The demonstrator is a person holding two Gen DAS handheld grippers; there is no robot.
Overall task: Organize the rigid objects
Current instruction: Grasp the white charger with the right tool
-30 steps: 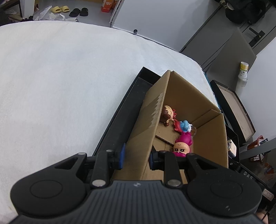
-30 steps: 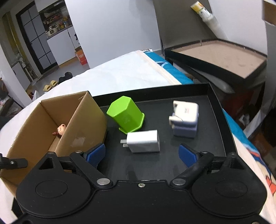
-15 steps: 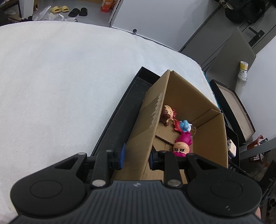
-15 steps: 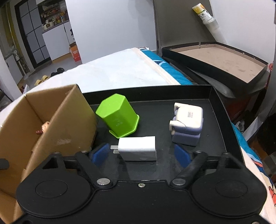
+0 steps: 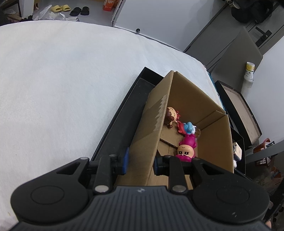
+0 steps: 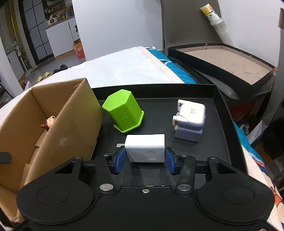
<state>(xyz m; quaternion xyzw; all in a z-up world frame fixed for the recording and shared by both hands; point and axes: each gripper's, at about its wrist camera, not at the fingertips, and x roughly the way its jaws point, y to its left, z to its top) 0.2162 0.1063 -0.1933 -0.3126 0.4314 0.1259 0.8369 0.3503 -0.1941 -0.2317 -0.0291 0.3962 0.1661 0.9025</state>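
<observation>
In the left wrist view my left gripper is shut on the near wall of an open cardboard box. Inside lie a brown-haired figure, a small blue and red toy and a pink figure. The box stands in a black tray. In the right wrist view my right gripper is closing on a white plug charger, its blue pads against both sides. Behind it in the tray stand a green hexagonal cup, upside down, and a white and lilac adapter.
The tray rests on a white bed cover. To the right, past the bed's blue edge, a second black tray with a brown floor leans on dark things. A yellow-labelled bottle stands behind it. Shoes lie on the far floor.
My right gripper's jaws have closed from wide apart onto the sides of the white charger, and it has edged forward to it. The left gripper and the box have not moved.
</observation>
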